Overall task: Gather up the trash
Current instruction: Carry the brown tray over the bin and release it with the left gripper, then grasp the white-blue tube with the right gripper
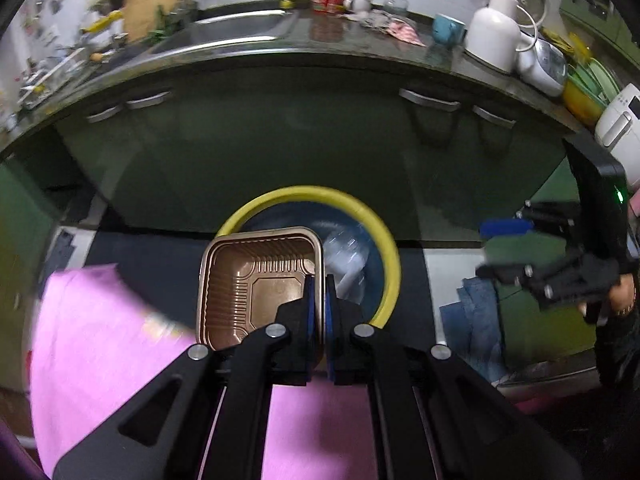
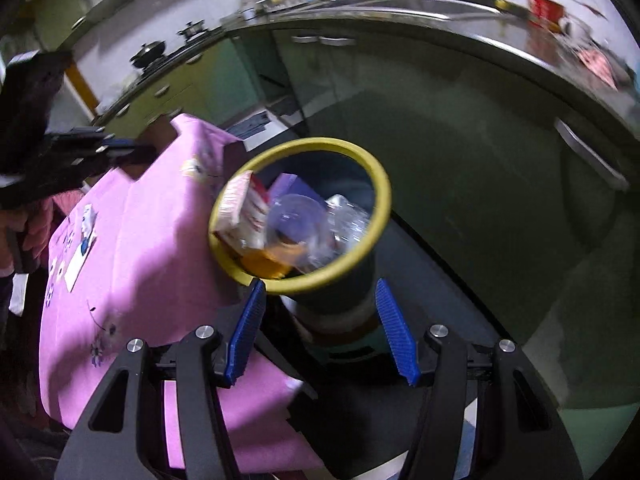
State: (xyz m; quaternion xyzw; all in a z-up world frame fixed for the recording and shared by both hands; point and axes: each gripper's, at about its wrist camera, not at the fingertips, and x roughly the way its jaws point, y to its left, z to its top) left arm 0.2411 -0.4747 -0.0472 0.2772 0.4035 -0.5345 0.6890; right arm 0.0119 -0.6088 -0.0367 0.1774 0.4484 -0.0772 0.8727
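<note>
The left hand-held gripper is clamped on the right wall of a copper-coloured plastic food tray, its blue pads pressed against the rim from both sides. The tray hangs tilted, its ribbed inside facing the camera, in front of the left part of the trash bin, a dark blue bin with a yellow rim. A crumpled clear plastic bottle lies inside the bin, to the right of the tray.

The right hand-held gripper is spread wide, holding nothing, with its blue pads on either side of the bin's lower body but apart from it. In the right wrist view the bin appears tipped toward the camera, and its mouth shows a red-and-white carton, a clear plastic cup, the crushed bottle, and something orange near the front rim.

A pink tablecloth with small flower prints covers the bench just beside the bin, on its left. Behind stands a dark green kitchen cabinet under a counter with a sink, a white kettle and a blue mug.
</note>
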